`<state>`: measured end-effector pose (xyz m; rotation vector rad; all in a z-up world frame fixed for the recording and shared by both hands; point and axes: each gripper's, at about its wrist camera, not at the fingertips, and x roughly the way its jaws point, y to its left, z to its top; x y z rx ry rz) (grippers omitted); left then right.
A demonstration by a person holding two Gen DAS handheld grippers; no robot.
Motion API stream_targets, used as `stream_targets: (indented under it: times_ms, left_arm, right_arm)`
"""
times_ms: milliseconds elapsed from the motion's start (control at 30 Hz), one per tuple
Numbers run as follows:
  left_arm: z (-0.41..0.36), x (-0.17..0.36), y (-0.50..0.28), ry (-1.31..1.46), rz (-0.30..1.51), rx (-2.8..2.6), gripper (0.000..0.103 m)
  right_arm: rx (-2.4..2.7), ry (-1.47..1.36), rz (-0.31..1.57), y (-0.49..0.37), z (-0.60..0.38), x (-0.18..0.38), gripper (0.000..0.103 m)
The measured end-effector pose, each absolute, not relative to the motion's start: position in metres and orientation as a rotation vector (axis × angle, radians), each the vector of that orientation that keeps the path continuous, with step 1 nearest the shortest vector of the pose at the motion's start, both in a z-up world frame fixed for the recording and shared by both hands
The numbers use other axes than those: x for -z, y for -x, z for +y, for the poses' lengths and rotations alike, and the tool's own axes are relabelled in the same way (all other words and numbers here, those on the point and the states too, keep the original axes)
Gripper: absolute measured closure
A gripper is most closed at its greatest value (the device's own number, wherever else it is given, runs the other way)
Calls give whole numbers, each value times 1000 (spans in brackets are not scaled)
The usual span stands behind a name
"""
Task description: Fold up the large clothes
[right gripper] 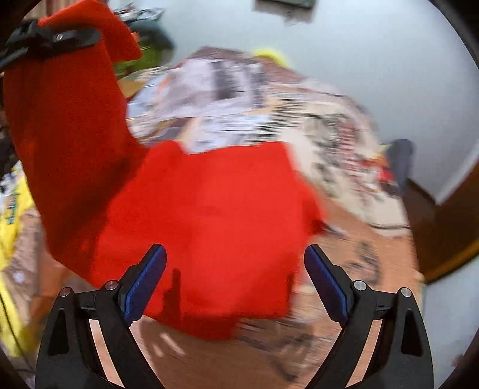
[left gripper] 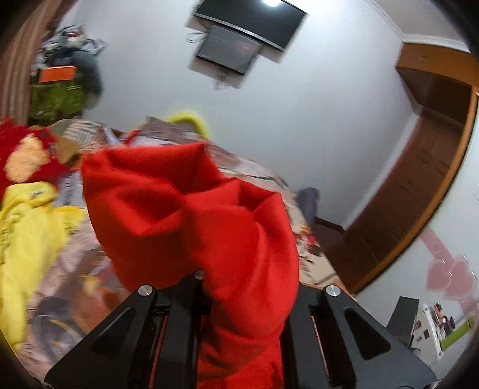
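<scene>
A large red fleece garment is bunched up in front of my left gripper, which is shut on it and holds it above the bed. In the right wrist view the same red garment hangs from the left gripper at the top left and drapes down onto the bed. My right gripper is open and empty, its blue pads to either side of the garment's lower part, just above it.
The bed has a busy patterned cover. A yellow garment and a red patterned one lie at the left. A white wall with a TV and a wooden door stand behind.
</scene>
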<state>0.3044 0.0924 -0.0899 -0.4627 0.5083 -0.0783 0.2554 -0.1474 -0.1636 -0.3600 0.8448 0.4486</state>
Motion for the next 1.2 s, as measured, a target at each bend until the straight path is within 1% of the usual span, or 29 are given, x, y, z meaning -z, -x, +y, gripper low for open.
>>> stream_targets:
  times_ms: [167,233,400,467,500,533,567,600,633,667,733,833,933,967,1067,1200]
  left_arm:
    - [17,103,-345,449,602,211,95]
    - [-13,121,-360,425,682,263,95]
    - [-68,191,-371,248,958,280,95]
    - [-74,212,-364,202,1022,284,86]
    - [-76,217,-357,184,1038,290,84]
    - [-75,219,-351,176,1039,300,77]
    - [-74,218,-345,168,1036,314,68]
    - [-73,216,-337,164,1031,334,62]
    - [-71,210,-329,167,1023,355,52]
    - [-67,205,-323,172,1015,365,45]
    - [-60,185,-310,183,978,378,42]
    - [-44,154,-295,193,897,356,42]
    - [-13,130,-279,197,800,275,33]
    - [-3,125,-276,192,778,241,31]
    - [30,124,-272,160,760,133,31]
    - [65,145,-274,179,824,54,31]
  right_arm:
    - [-341,309,847,-258,-208,158,11]
    - [-308,277,860,-259,-228,159,11]
    - [-267,205,893,-257,-259,162,11]
    - [-263,196,893,-253,-267,161,11]
    - [-262,194,891,-250,-269,160,11]
    - [-261,193,888,-247,-271,159,11]
    - [-263,192,884,-246,-272,159,11]
    - [-267,191,879,-244,-270,155,11]
    - [-272,187,875,-242,-271,153,11]
    - [-281,180,871,-241,-270,151,11]
    - [-297,167,869,-240,-267,149,11]
    - [-313,155,859,-239,-259,143,11]
    - [-352,136,833,-234,-248,131,11]
    - [-368,125,828,-233,-243,127,11]
    - [-417,99,823,-234,-226,119,11]
    - [-471,87,825,-242,-197,117,11]
